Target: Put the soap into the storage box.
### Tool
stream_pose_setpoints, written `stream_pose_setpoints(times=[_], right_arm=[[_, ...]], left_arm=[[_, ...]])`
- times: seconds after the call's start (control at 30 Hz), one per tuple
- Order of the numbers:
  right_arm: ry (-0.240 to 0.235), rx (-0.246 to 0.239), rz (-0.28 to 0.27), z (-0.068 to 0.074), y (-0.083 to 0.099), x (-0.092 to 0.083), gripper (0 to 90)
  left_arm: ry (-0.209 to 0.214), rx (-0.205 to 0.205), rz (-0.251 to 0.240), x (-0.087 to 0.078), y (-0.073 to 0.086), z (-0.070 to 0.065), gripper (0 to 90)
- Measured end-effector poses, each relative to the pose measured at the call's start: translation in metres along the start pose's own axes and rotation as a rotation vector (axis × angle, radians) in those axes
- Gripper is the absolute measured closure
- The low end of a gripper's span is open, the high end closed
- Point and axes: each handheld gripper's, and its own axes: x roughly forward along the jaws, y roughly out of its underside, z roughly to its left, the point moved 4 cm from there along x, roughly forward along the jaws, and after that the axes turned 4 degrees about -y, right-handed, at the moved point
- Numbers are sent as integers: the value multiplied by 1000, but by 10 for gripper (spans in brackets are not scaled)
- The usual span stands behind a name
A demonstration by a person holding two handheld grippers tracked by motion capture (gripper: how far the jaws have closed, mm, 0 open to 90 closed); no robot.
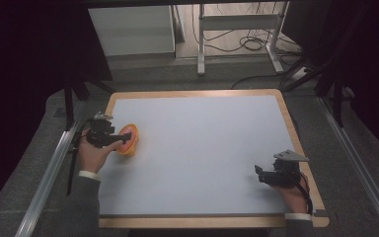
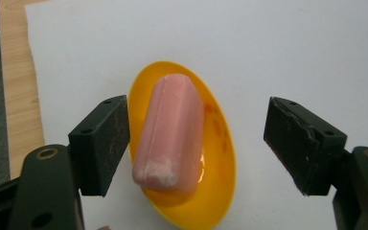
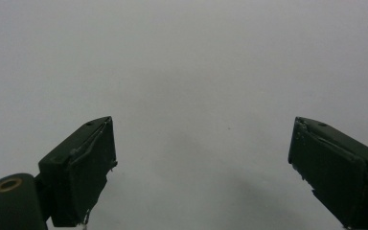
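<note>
pink bar (image 2: 170, 136) in yellow dish (image 2: 218, 153) — between spread left gripper (image 2: 196, 143) fingers.

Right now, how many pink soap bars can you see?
1. A rounded pink soap bar lies in the shallow yellow plastic dish on the table's left side, between the open left gripper jaws.

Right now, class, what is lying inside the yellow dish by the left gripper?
A pink block, pale at its near end, lies lengthwise in the yellow dish. The dish floor beneath the block is covered, so anything under it cannot be seen. The left gripper is open around both.
</note>
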Motion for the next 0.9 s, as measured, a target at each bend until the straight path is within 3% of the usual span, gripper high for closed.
stream_pose_setpoints(times=[0.27, 0.33, 0.47, 0.6, 0.67, 0.77, 0.9], right_arm=[[5, -8, -18, 3, -4, -3, 87], [4, -15, -23, 5, -5, -3, 87], [4, -21, -24, 7, -5, -3, 88], [3, -30, -30, 9, -6, -3, 87], [3, -37, -32, 10, -7, -2, 87], [-3, -49, -30, 15, -7, -1, 87], [-4, -59, -37, 18, -9, -2, 87]], left_arm=[[65, 43, -42, -18, 10, -15, 246], [91, 33, -77, -23, 19, -23, 242], [115, 35, -93, -27, 29, -31, 242], [153, 63, -117, -28, 45, -43, 249], [174, 83, -111, -27, 53, -49, 248], [171, 109, -101, -25, 64, -55, 247], [181, 96, -88, -20, 78, -56, 244]])
